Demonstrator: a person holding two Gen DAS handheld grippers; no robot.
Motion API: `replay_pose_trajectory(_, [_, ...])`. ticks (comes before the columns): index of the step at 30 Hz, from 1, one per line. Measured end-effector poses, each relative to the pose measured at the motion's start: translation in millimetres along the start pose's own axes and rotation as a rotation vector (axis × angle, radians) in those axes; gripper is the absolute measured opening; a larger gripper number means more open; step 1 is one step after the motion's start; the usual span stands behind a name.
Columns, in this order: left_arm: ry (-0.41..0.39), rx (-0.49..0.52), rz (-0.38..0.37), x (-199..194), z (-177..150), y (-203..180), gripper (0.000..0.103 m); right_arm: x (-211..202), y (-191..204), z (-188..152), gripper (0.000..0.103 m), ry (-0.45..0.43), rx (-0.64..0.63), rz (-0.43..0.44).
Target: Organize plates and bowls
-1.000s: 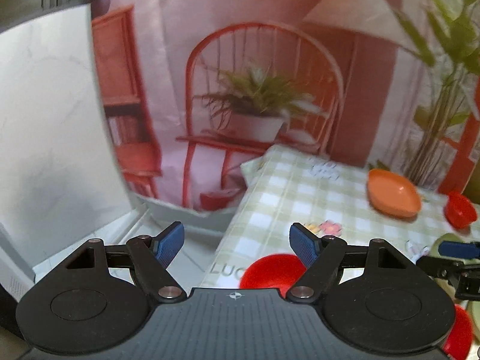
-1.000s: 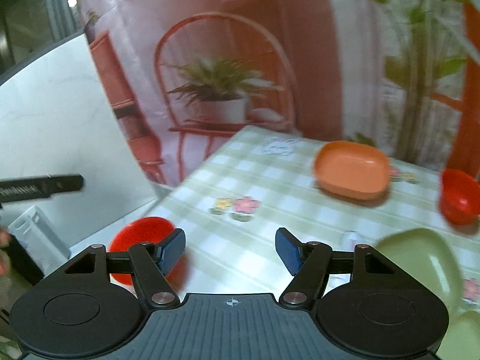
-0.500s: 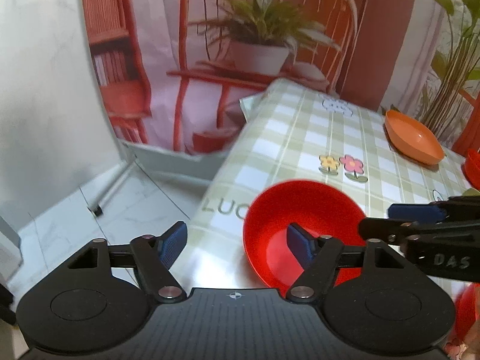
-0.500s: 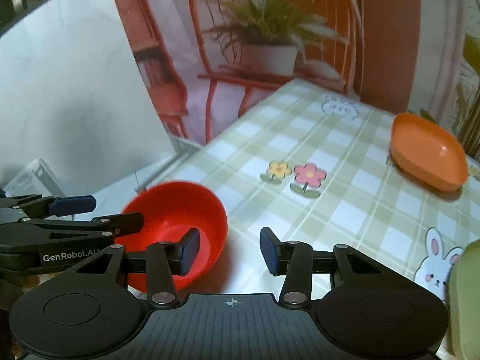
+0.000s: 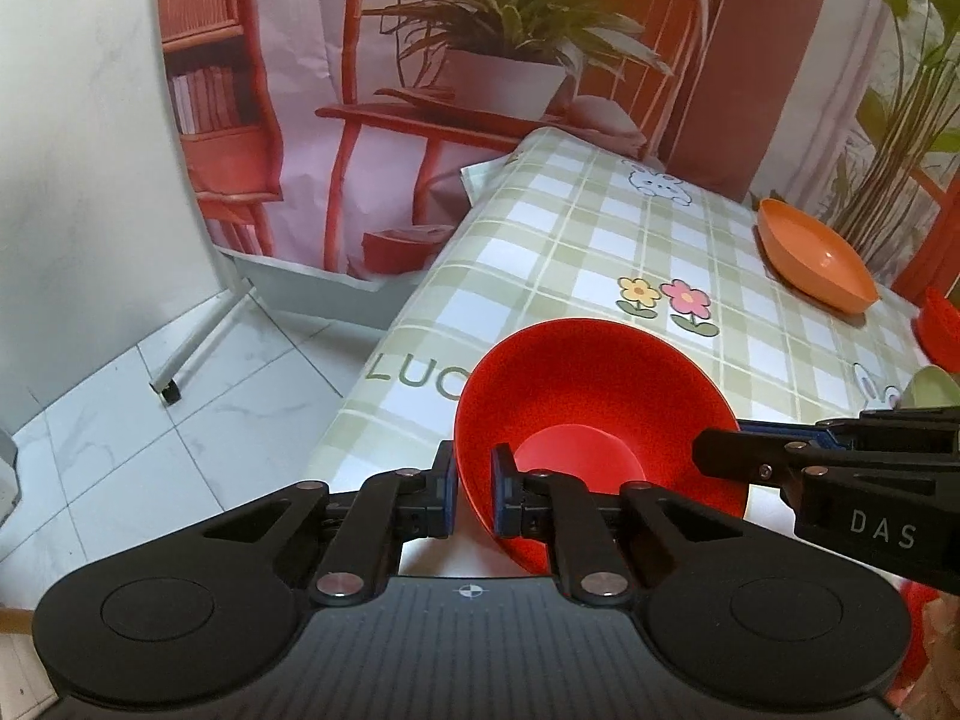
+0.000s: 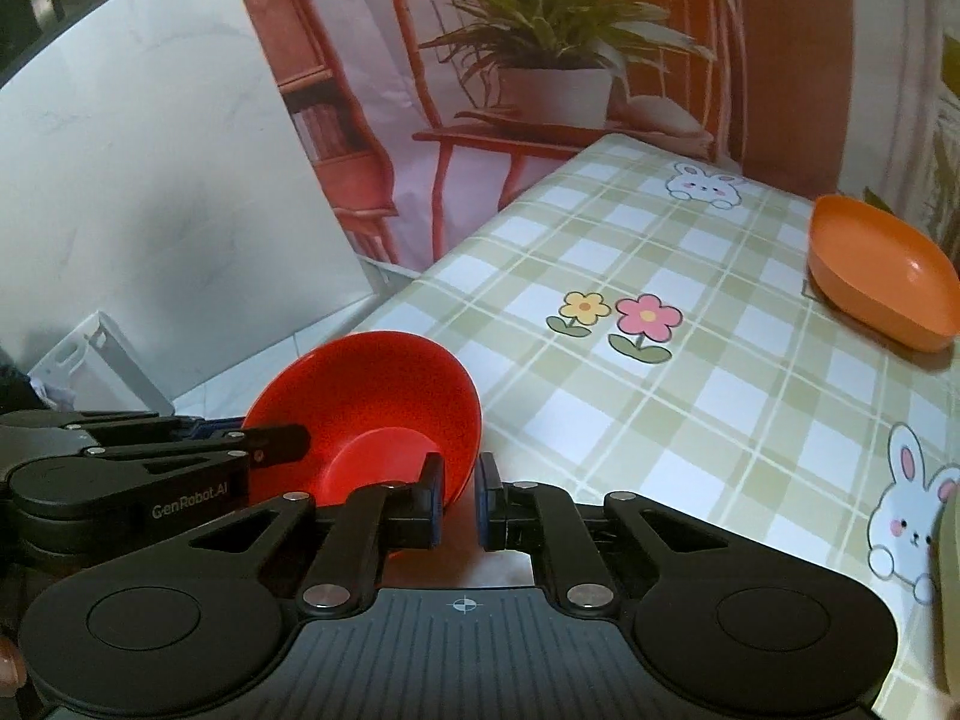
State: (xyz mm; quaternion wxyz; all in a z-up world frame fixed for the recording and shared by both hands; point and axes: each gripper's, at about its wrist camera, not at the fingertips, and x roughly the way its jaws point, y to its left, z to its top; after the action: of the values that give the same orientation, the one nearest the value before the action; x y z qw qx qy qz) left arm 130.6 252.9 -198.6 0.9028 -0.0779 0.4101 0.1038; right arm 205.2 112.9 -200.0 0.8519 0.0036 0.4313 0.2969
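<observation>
The red bowl sits right at the near corner of the checked table, and both tools have it by the rim. The left gripper has its jaws pinched narrow on the rim's near-left edge, one pad inside the wall and one outside; the right gripper is clamped the same way on the opposite side. The bowl looks like thin, stiff plastic, so probably light and unlikely to break, but smooth and sloped, which could let a rim pinch slip if it tilts. Holding two opposite rim points seems the sound choice. Just left of the jaws the table ends and the floor drops away; ahead of them is open cloth, with an orange dish well beyond.
</observation>
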Motion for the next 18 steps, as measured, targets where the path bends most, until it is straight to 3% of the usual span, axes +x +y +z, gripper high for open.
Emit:
replay_pose_trajectory(7, [0.001,0.025,-0.020,-14,-1,-20,0.012,-27,-18,-5,0.009,-0.025,0.074,0.002])
replay_pose_trajectory(18, [-0.039,0.112,-0.063,-40,11,-74,0.013,-87,-55,-5,0.009,-0.146,0.153,-0.041])
